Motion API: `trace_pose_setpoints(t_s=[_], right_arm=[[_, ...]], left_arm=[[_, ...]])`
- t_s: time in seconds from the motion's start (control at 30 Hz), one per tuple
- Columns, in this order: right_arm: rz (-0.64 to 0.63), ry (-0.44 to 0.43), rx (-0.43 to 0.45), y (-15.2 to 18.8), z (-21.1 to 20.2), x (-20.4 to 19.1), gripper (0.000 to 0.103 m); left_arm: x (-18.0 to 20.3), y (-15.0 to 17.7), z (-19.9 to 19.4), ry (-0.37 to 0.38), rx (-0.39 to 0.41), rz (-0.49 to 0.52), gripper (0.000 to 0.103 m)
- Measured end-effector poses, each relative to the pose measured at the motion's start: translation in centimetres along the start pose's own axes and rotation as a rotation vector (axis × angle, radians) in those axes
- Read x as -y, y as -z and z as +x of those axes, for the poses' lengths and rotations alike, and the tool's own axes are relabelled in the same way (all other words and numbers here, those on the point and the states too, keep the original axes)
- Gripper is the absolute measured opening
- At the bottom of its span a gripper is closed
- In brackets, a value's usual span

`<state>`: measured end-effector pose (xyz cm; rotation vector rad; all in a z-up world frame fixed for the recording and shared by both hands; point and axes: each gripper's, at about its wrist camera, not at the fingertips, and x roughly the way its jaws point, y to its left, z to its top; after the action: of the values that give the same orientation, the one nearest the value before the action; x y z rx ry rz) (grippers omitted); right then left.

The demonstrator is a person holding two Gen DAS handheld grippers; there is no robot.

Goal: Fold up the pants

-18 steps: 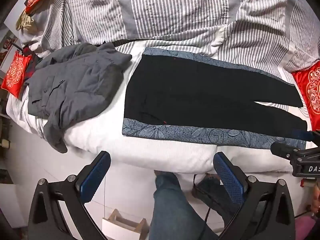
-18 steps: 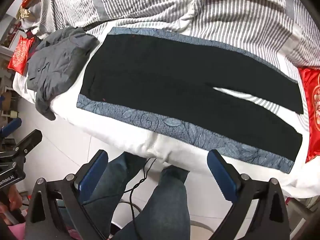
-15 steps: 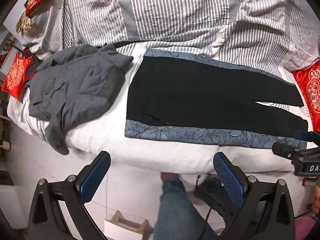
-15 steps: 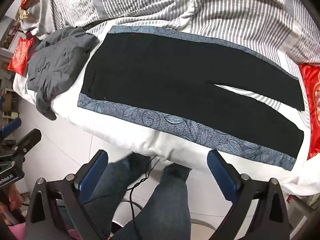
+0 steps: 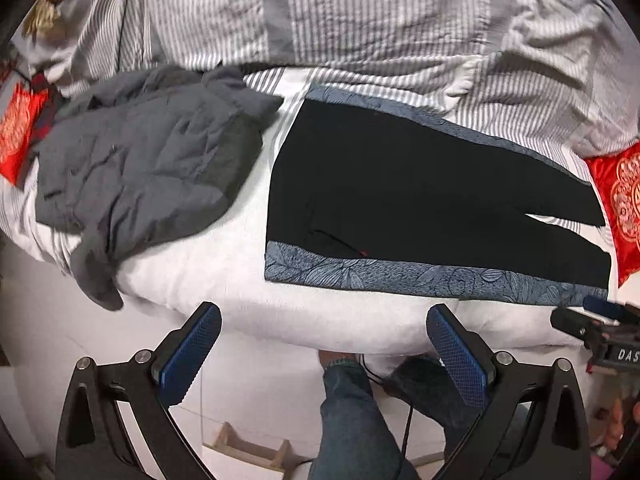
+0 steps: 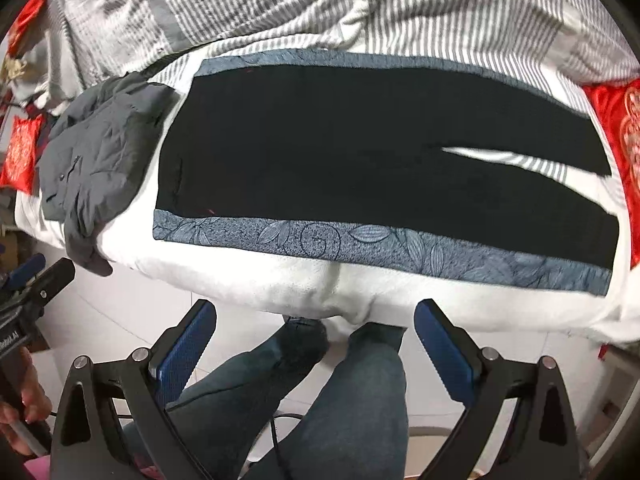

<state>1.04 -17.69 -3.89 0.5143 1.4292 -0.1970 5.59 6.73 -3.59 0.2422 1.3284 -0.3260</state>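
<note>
Across the bed (image 5: 248,280), the black pants (image 5: 400,192) lie flat and unfolded on a blue-grey leaf-patterned cloth (image 5: 400,276) that shows as a band along their near edge. In the left wrist view their long axis runs from about 9 o'clock to 3 o'clock, dipping slightly toward 4. The waistband end is at 9 o'clock and the two legs point toward 3 o'clock, where they part in a narrow wedge that lets the striped sheet show through. The right wrist view shows the same lie: pants (image 6: 380,148) with waist at 9 o'clock, leg ends at 3 o'clock, the patterned cloth (image 6: 360,240) beneath.

The left gripper (image 5: 320,354) hangs off the bed's near edge at 6 o'clock, its jaws spread wide with nothing between them, apart from the pants. The right gripper (image 6: 316,344) is likewise at 6 o'clock in its own view, jaws wide apart and holding nothing, below the mattress edge.

A crumpled grey jacket (image 5: 148,168) lies on the bed at 9 to 10 o'clock, just beside the waistband but not on it. A striped duvet (image 5: 360,12) is bunched along 12 o'clock. A red cushion (image 5: 620,208) sits at 3 o'clock by the leg ends, another red cushion (image 5: 18,132) at 9 o'clock. The person's jeans-clad legs (image 6: 320,400) stand at the bed edge.
</note>
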Motion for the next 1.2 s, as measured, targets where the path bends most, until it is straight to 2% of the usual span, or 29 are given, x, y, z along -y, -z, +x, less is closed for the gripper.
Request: trace_pose_setpoints(t_s=[0.07, 0.1, 0.37, 0.57, 0.97, 1.1, 1.2], right_arm=[[0.026, -0.003, -0.020, 0.4, 0.8, 0.2, 0.100], [0.037, -0.003, -0.033, 0.6, 1.3, 0.3, 0.100], [0.116, -0.043, -0.137, 2.2, 5.9, 1.2, 0.100], [0.133, -0.036, -0.185, 2.4, 9.3, 1.3, 0.100], [0.125, 0.016, -0.111, -0.2, 12.4, 1.6, 0.100], [0.138, -0.005, -0.086, -0.7, 13.3, 1.7, 0.100], [0.167, -0.073, -0.071, -0.6, 13.7, 2.0, 0.100]], left_arm=[[-0.7, -0.2, 1.0, 0.020, -0.020, -0.018, 0.103], [-0.6, -0.2, 1.8, 0.075, -0.021, -0.036, 0.103], [-0.4, -0.2, 6.7, 0.064, -0.109, -0.060, 0.103], [0.5, -0.5, 10.3, 0.041, -0.115, -0.056, 0.103], [1.8, -1.0, 14.6, 0.018, -0.096, 0.019, 0.103], [2.2, -1.3, 15.5, 0.014, -0.081, 0.025, 0.103], [1.5, -1.6, 15.9, 0.061, -0.082, -0.024, 0.103]])
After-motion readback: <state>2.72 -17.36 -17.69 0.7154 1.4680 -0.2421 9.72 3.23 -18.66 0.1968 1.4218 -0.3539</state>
